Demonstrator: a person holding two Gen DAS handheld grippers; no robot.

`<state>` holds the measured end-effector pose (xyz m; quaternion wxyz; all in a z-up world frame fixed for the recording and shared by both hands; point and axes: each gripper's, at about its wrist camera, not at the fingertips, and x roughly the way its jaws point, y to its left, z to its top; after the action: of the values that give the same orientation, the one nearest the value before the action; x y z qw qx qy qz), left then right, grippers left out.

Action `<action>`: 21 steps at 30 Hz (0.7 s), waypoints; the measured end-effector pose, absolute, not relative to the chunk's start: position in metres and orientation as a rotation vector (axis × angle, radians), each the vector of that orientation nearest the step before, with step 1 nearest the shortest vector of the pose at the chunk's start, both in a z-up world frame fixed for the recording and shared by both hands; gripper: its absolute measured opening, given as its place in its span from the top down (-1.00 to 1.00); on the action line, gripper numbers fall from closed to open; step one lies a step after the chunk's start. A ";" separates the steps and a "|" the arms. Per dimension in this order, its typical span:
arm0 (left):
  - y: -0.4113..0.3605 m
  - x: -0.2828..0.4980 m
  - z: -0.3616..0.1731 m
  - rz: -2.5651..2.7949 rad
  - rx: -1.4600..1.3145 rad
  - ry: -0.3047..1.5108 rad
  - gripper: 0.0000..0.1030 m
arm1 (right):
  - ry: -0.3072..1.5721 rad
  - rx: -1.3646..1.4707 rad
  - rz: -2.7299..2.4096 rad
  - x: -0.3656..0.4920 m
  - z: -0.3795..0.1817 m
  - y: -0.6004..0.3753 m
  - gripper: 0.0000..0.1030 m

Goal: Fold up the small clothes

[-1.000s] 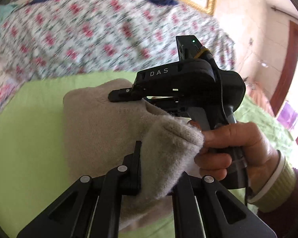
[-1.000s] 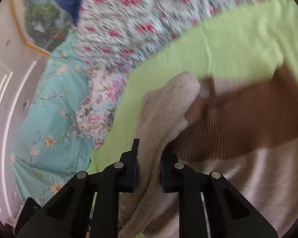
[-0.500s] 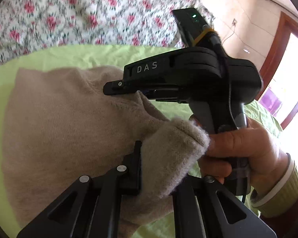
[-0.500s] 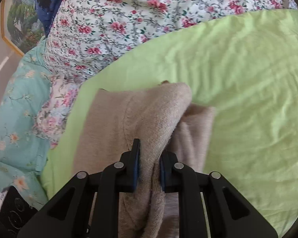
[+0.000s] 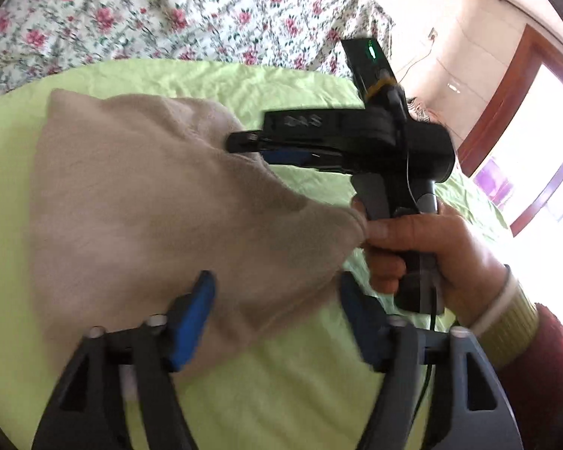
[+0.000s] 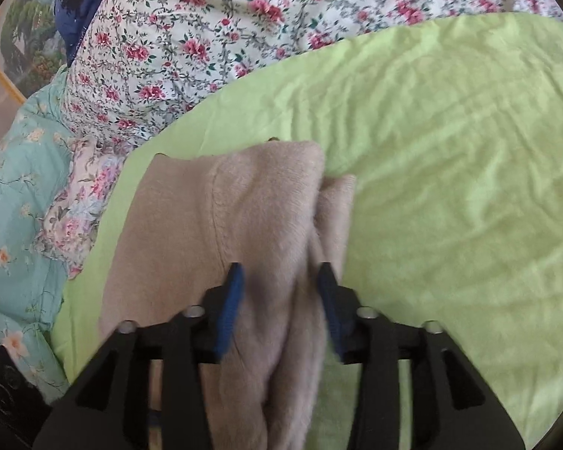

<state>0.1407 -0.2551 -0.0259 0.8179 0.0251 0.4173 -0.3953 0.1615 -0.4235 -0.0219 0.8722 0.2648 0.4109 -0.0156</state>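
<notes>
Both grippers, left gripper [image 5: 274,311] and right gripper [image 6: 279,300], are opening, releasing the beige sweater [image 6: 221,225] folded onto the green sheet [image 6: 450,187].

Beige fuzzy knit garment [image 5: 139,202] lies folded on green sheet [image 5: 281,386], doubled over itself. I see top layer bunched into soft ridge along its right edge [image 6: 281,202], lower layer peeking out beside it. Seam line runs down upper face. Left portion flat, near corner slightly lifted, rumpled.
</notes>
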 end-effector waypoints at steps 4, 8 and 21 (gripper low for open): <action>-0.212 0.138 -0.007 -0.789 0.019 0.846 -0.66 | 0.839 0.599 -0.014 0.143 -0.017 -0.429 -0.49; -0.174 0.187 -0.010 -0.754 -0.127 0.921 -0.75 | 0.869 0.642 0.003 0.148 -0.025 -0.432 -0.54; -0.145 0.304 -0.079 -0.739 -0.395 1.177 -0.86 | 0.937 0.760 0.049 0.170 -0.050 -0.434 -0.53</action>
<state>0.3037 -0.1446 -0.0791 0.7503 -0.1807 0.5386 -0.3382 0.1704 -0.4338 -0.0500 0.8232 0.3573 0.4406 0.0232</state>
